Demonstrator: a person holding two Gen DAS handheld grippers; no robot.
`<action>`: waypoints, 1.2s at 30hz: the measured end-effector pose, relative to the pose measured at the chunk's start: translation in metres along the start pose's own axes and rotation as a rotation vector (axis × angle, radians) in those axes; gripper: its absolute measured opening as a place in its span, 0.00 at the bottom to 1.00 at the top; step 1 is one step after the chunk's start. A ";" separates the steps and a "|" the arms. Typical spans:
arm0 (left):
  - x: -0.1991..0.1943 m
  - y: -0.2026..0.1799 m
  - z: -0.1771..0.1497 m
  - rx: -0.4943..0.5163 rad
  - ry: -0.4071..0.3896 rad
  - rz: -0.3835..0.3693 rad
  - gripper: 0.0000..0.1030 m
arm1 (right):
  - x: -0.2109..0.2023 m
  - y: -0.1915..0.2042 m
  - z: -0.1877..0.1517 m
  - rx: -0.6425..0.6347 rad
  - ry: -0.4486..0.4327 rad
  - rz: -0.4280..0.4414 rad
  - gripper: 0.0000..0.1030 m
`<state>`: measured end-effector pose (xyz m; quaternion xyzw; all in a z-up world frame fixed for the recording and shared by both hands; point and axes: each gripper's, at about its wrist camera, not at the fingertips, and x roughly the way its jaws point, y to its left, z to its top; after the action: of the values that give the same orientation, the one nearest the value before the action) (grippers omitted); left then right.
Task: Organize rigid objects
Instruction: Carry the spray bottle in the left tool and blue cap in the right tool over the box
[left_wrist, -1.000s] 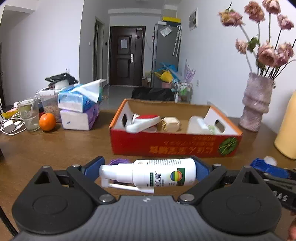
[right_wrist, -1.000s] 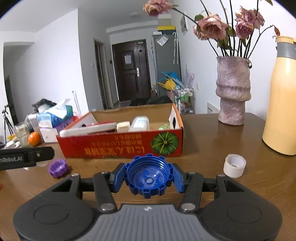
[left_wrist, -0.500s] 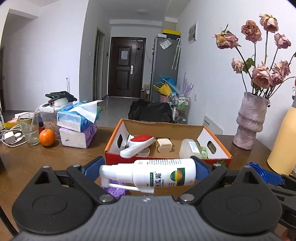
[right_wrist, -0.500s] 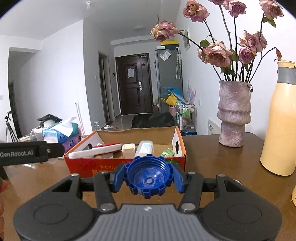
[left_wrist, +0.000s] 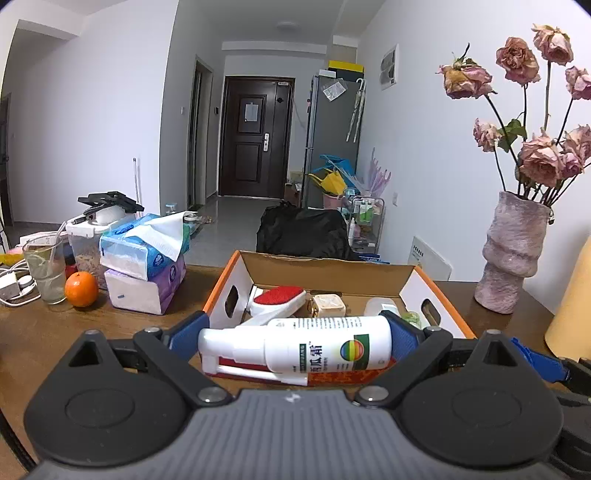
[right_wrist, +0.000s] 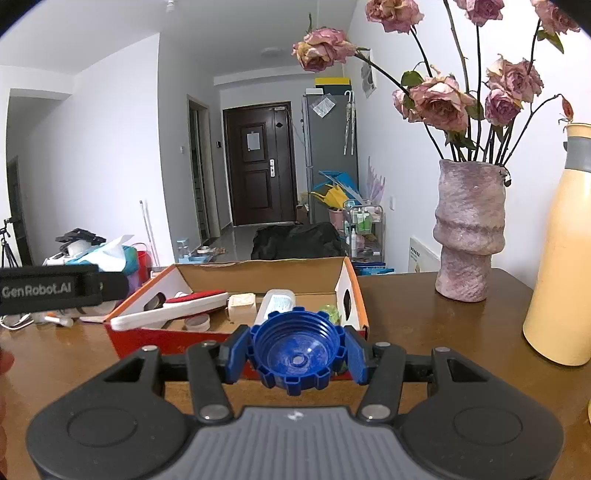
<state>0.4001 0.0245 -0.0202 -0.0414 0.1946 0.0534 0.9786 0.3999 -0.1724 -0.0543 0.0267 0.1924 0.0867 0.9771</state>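
The box (left_wrist: 436, 295) is the landmark: an open red and orange carton on the brown table (left_wrist: 44, 332), already holding a red-topped brush (left_wrist: 279, 297), a small beige block (left_wrist: 327, 304) and a clear bottle (left_wrist: 380, 305).

To the left of the box stand a glass (left_wrist: 46, 273), an orange (left_wrist: 81, 289) and stacked tissue packs (left_wrist: 144, 266); none of them lies in the way.

The left gripper (left_wrist: 295, 345) is clamped on a white spray bottle (left_wrist: 295, 345) held crosswise, nozzle to the left, just in front of the box's near wall. The bottle spans much of the box's width, so it seems best to carry it clear over the near wall, then lower it level into free floor in front of the brush before letting go.

The right gripper (right_wrist: 295, 354) is closed on a blue cap (right_wrist: 295, 354), open side toward the camera, also just in front of the box, toward its right end. A free spot beside the clear bottle looks suitable. Lower it close to the floor so it does not roll.

To the right of the box stand a vase (right_wrist: 469, 236) and a yellow flask (right_wrist: 561, 258); keep the right elbow swing away from them.
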 end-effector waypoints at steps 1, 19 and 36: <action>0.004 0.000 0.001 -0.002 -0.001 0.001 0.96 | 0.004 0.000 0.002 0.001 -0.001 0.000 0.51; 0.070 -0.002 0.023 -0.008 0.017 0.007 0.96 | 0.067 0.002 0.023 0.011 -0.009 -0.022 0.51; 0.145 -0.003 0.033 0.000 0.060 0.048 0.96 | 0.135 0.000 0.039 -0.004 0.000 -0.034 0.51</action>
<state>0.5461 0.0375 -0.0455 -0.0382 0.2246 0.0755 0.9708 0.5376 -0.1486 -0.0688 0.0217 0.1926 0.0703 0.9785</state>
